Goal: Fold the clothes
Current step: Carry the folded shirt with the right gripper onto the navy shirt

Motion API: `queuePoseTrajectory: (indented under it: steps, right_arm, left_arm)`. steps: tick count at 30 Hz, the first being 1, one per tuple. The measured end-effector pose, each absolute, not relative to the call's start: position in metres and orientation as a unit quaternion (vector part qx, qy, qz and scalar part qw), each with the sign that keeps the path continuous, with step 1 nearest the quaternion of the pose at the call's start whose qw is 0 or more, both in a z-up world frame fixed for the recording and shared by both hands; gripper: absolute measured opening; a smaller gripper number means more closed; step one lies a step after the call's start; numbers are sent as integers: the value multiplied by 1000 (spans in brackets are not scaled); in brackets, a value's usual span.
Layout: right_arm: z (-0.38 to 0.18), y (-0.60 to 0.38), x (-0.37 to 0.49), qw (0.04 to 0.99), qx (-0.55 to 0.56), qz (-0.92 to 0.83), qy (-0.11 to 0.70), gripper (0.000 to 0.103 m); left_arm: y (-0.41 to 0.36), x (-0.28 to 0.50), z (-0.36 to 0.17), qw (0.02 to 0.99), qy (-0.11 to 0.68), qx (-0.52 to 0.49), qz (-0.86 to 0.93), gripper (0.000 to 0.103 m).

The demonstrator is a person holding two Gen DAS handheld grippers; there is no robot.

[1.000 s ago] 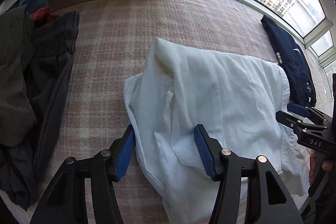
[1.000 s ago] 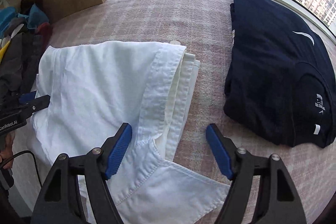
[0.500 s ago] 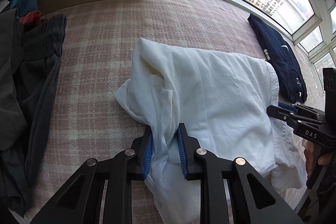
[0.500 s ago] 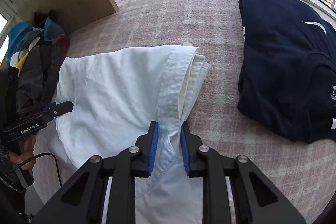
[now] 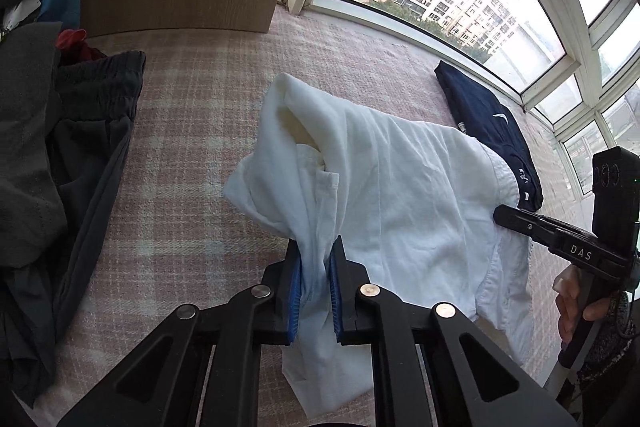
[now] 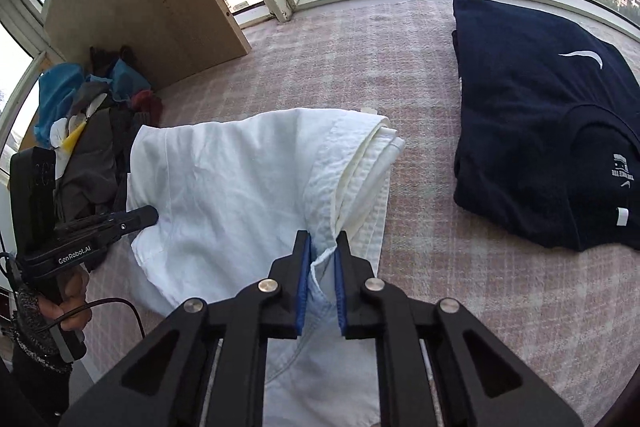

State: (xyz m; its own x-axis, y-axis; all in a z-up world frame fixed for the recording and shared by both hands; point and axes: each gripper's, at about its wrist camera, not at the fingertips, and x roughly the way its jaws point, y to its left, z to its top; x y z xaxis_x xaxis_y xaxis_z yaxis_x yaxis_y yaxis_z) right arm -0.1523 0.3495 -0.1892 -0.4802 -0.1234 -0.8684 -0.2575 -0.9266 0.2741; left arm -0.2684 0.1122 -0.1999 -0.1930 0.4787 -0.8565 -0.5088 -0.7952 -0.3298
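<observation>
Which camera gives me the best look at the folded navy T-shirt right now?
The right wrist view: the navy T-shirt fills the upper right, lying flat on the checked blanket with its white swoosh and printing visible, apart from the white shirt. The left wrist view shows it only as a small, narrow strip by the window, partly behind the white shirt.

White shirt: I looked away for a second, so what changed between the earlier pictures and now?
Both grippers closed on the white shirt: left gripper on its near left edge, right gripper by the collar. The pinched edges have lifted. The navy shirt and dark clothes pile stayed put.
</observation>
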Motion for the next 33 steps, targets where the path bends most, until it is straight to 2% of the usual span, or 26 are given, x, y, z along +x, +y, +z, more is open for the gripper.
queuePoseTrajectory:
  steps: [1, 3, 5, 10, 11, 14, 15, 17, 24, 33]
  right_arm:
    - [-191, 353, -150, 48, -513, 838, 181, 21]
    - [-196, 358, -148, 65, -521, 834, 169, 39]
    - [-205, 361, -148, 81, -533, 828, 155, 52]
    - [-217, 353, -153, 47, -525, 837, 149, 61]
    - [-217, 350, -154, 37, -521, 840, 146, 58]
    - [-214, 343, -157, 27, -526, 840, 129, 40]
    - [-213, 346, -158, 26, -528, 838, 139, 27]
    - [-211, 352, -159, 25, -531, 831, 163, 16]
    - [-186, 344, -157, 43, -532, 829, 166, 11]
    - [-109, 335, -120, 67, -475, 866, 143, 10]
  left_arm:
    - [112, -268, -200, 321, 22, -548, 772, 11]
    - [113, -270, -205, 317, 34, -551, 771, 12]
    - [115, -272, -211, 313, 44, -555, 770, 12]
    - [124, -269, -214, 309, 76, -550, 772, 13]
    - [123, -270, -216, 310, 78, -550, 771, 13]
    - [125, -272, -222, 315, 76, -552, 768, 15]
    - [124, -272, -223, 318, 74, -551, 768, 15]
    - [123, -272, -225, 324, 67, -548, 768, 15]
    - [120, -271, -220, 338, 52, -542, 768, 10]
    - [100, -257, -162, 391, 22, -501, 771, 10]
